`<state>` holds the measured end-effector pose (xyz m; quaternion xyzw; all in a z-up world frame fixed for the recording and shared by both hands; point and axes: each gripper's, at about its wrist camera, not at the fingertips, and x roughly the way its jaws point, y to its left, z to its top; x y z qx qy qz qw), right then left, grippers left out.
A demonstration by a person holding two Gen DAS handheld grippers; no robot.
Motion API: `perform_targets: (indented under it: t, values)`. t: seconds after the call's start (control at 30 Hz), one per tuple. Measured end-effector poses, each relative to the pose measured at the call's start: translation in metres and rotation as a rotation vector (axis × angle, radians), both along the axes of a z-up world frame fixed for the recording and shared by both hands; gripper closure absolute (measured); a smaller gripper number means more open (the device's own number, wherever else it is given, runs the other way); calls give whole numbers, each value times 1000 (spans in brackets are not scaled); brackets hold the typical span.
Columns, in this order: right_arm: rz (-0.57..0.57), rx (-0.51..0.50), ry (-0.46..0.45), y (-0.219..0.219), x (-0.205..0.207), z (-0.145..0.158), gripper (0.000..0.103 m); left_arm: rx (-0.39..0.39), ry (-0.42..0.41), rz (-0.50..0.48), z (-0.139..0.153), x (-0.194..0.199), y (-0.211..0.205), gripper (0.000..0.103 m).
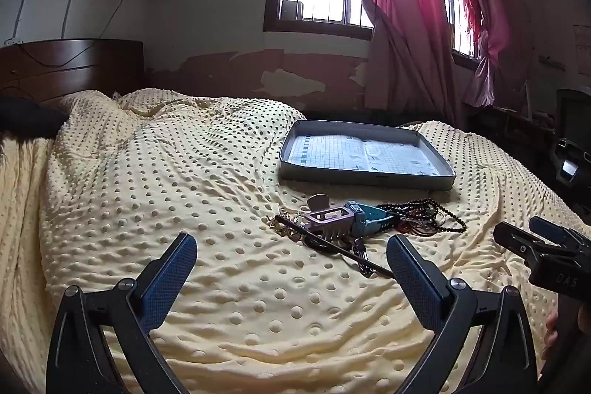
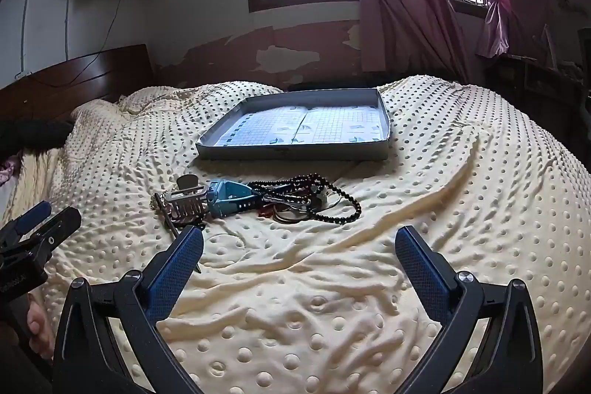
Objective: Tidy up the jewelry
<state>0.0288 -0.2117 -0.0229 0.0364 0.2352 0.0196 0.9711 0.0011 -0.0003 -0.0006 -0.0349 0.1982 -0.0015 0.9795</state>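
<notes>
A heap of jewelry lies on the yellow dotted bedspread: a teal watch, a pinkish hair claw, a black bead necklace, thin bangles and a dark hair stick. Behind the heap sits a shallow grey tray lined with grid paper, holding nothing. My left gripper is open, hovering just in front of the heap. My right gripper is open too, a little short of the pile.
A dark wooden headboard stands at the far left, with a dark pillow beside it. Pink curtains hang at barred windows behind the bed. Dark furniture lines the right side. A hand holds the other gripper's handle.
</notes>
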Motion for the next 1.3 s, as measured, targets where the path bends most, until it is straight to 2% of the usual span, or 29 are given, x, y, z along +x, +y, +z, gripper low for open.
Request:
perform_targets:
  t: [1.3]
  values:
    - [-5,13,6,-4,1,0,1,0,1,0,0,0,0,0]
